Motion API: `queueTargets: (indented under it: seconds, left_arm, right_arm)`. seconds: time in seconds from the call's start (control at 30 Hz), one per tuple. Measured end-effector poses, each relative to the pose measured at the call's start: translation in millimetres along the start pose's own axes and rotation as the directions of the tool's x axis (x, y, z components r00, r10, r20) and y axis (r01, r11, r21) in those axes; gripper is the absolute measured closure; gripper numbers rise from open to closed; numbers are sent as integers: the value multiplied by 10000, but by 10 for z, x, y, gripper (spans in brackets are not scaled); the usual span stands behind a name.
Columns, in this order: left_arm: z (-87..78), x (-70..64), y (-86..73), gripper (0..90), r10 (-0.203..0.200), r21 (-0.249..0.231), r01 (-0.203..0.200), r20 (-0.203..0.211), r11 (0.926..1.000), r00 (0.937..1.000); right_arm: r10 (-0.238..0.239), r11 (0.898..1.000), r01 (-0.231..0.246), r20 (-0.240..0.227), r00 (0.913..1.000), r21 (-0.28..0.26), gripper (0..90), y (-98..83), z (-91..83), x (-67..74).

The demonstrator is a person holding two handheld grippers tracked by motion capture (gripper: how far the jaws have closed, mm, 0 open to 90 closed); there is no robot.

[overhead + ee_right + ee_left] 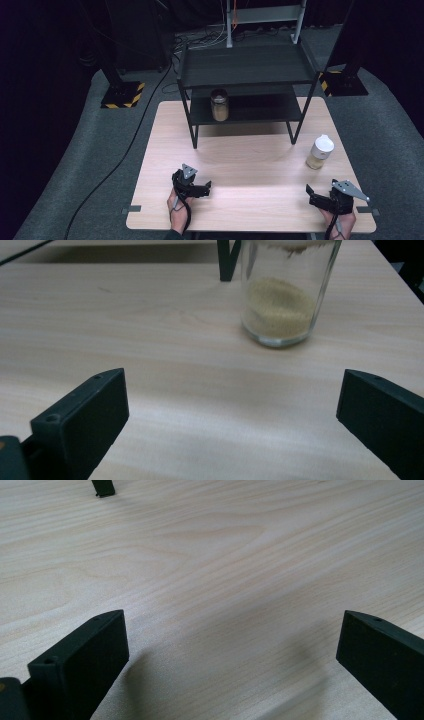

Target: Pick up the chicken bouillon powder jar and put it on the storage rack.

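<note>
Resting at the lower edge of the light wood counter (240,150), left gripper (199,189) and right gripper (314,196) both spread and empty – white-lidded glass jar (320,152) upright at right, within reach.

No readable txt, labels or nos. anywhere.

We count two jars: one white-lidded jar (320,152) on the table (250,200), one jar (219,104) on the single black shelf rack (245,67), and two grippers, left gripper (202,189) and right gripper (311,196)
</note>
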State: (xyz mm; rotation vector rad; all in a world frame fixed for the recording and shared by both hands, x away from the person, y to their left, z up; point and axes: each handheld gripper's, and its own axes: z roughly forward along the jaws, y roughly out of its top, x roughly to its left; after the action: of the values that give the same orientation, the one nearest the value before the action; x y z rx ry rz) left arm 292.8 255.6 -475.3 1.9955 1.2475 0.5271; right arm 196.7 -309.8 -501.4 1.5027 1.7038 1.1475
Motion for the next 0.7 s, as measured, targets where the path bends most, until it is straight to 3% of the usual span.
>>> queueTargets:
  seconds: [0.03,0.23,0.7]
  left_arm:
    - [-1,0,0,0,-4,-1,4,2,10000,10000]
    - [-4,7,-7,0,-47,-41,48,33,10000,10000]
    - [-9,22,-12,0,-18,-70,19,110,10000,9999]
  right_arm:
    - [-55,9995,59,134,9999,-319,0,31,27,-14]
    - [58,9951,-40,180,9998,-985,0,148,167,-78]
    - [-85,9880,147,410,9991,-1541,0,385,552,-104]
